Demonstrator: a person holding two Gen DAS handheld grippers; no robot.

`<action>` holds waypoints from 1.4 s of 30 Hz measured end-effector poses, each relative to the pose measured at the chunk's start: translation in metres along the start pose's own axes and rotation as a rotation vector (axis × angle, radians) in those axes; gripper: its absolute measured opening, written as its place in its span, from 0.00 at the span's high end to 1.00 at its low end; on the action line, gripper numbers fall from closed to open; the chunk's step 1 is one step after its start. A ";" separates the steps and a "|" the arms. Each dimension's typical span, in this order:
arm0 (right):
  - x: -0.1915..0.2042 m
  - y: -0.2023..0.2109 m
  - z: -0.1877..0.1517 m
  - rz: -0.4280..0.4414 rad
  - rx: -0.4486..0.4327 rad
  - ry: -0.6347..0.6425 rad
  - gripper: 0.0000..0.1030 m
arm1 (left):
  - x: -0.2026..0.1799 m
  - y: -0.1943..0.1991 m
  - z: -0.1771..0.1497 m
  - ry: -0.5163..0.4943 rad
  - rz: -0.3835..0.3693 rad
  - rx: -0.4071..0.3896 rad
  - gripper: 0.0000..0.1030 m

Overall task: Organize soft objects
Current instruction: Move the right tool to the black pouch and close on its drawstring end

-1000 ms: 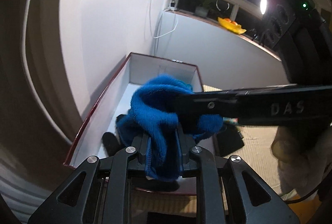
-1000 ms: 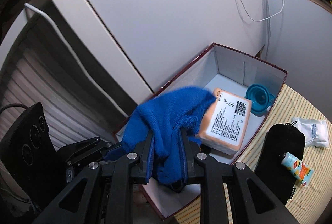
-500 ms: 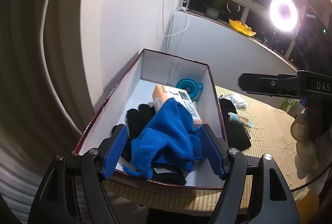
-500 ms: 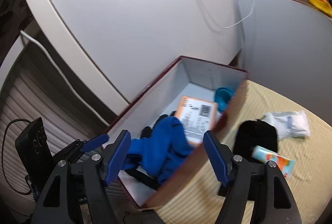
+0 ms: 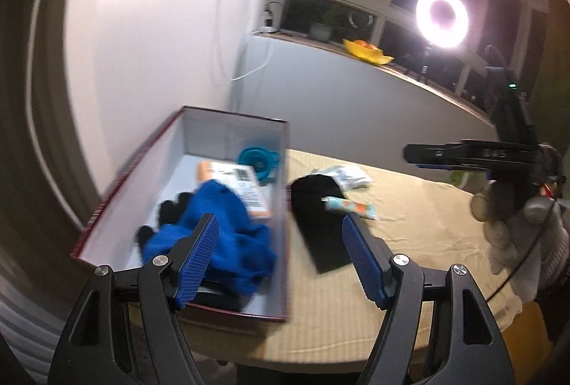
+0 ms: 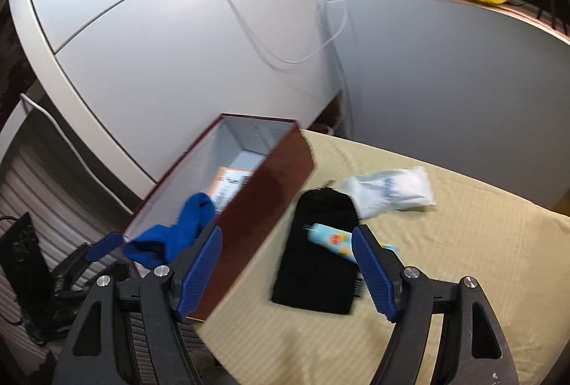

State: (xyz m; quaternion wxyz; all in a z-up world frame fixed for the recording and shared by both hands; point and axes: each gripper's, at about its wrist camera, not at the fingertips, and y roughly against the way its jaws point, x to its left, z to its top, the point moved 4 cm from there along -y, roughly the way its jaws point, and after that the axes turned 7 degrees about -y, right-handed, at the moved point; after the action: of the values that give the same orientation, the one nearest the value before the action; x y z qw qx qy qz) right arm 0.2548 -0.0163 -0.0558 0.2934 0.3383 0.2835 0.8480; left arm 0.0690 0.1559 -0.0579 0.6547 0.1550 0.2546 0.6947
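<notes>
While both tools are sitting released, I'm reading this as mid-task. I'm seeing the left gripper [image 5: 281, 256] with jaws wide and nothing between the ribbed blue pads, and the right gripper [image 6: 286, 269] likewise spread and empty, its jaws not visibly pressing on anything.

Done so far, judging by layout: the blue knit [image 5: 217, 235] is lying crumpled inside the box [image 5: 285, 207], near its close end, partly draping over a black glove [image 5: 171, 210]. I'm also seeing an orange labelled pack [image 5: 238, 185] and a teal funnel-like piece [image 5: 258, 160] further back in the same box.

Left, as I'm judging it: the black pouch [image 6: 317, 256] and the white plastic packet [image 6: 388, 189] are lying out on the tan cloth [image 6: 463, 260], just beside the box. A small printed tube [image 6: 331, 239] is resting on the pouch, so I'm expecting it to roll off if the pouch gets lifted.

Materials: the knit is looking fluffy and thick, holding no shape. The pouch is looking flat, matte, rectangular, limp. The packet is crinkly film, puffy, likely slippery. The box is rigid card, dark red outside, pale inside, long and open-topped. The cloth is showing fine ribbing and some wrinkles.
</notes>
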 end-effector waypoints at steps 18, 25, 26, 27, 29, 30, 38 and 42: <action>-0.037 -0.057 0.023 0.022 0.146 0.008 0.54 | -0.092 -0.049 -0.034 -0.034 -0.159 0.101 0.31; -0.039 -0.112 0.035 0.010 0.215 0.040 0.54 | -0.095 -0.075 -0.047 -0.021 -0.144 0.157 0.31; -0.040 -0.119 0.036 0.011 0.223 0.043 0.54 | -0.096 -0.078 -0.048 -0.023 -0.142 0.160 0.31; -0.041 -0.128 0.037 0.010 0.233 0.047 0.54 | -0.097 -0.080 -0.049 -0.027 -0.137 0.162 0.31; -0.040 -0.141 0.038 0.018 0.257 0.057 0.54 | -0.097 -0.086 -0.050 -0.029 -0.132 0.168 0.31; -0.038 -0.148 0.038 0.019 0.271 0.073 0.54 | -0.097 -0.089 -0.049 -0.028 -0.127 0.171 0.31; -0.035 -0.179 0.035 0.007 0.307 0.114 0.54 | -0.103 -0.116 -0.051 -0.046 -0.112 0.206 0.31; -0.036 -0.179 0.030 0.033 0.328 0.120 0.68 | -0.102 -0.123 -0.051 -0.042 -0.103 0.213 0.31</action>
State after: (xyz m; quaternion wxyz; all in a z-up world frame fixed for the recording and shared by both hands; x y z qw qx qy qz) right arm 0.3536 0.0861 -0.1735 0.2027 0.3353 0.4294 0.8137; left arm 0.1532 0.0495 -0.1566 0.6746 0.2250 0.3209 0.6256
